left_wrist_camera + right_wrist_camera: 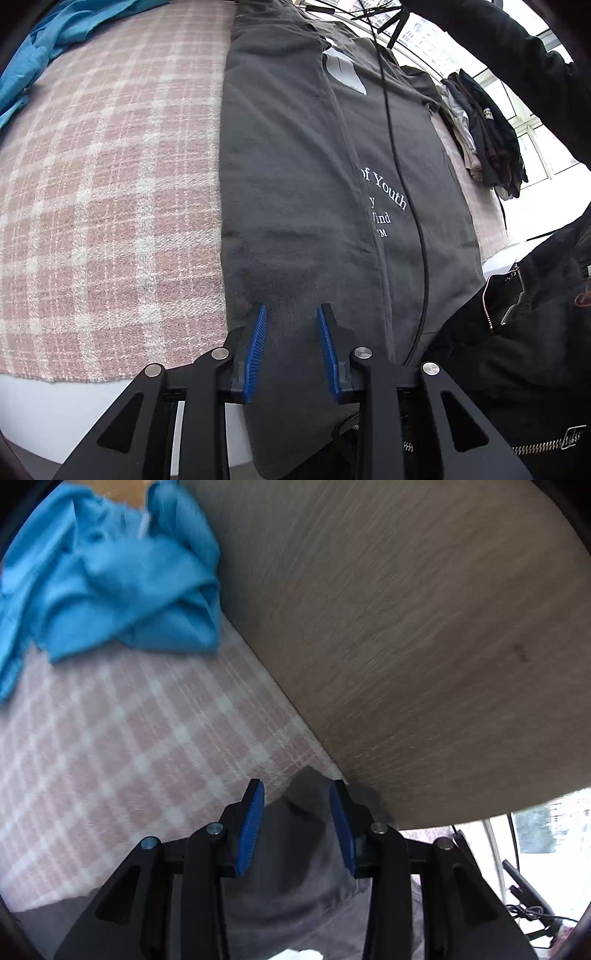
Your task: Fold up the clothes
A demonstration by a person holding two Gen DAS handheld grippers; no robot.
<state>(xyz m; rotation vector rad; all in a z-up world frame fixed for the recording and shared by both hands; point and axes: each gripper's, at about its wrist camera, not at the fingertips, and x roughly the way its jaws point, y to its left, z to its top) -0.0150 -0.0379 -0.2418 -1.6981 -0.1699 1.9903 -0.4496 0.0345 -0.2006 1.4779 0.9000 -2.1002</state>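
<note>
Left wrist view: my left tool (291,308) hangs open over the near hem of the dark grey T-shirt (295,177), which lies lengthwise on the pink checked blanket (110,192), one side folded inward. Right wrist view, blurred: my right tool (297,786) is open, a peak of the shirt's grey cloth between its fingers. Crumpled blue garment (110,579) well apart.

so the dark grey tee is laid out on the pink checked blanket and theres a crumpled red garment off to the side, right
Not quite: the crumpled garment is blue, not red, as the right wrist view shows. The dark grey tee does lie on the pink checked blanket.
</note>
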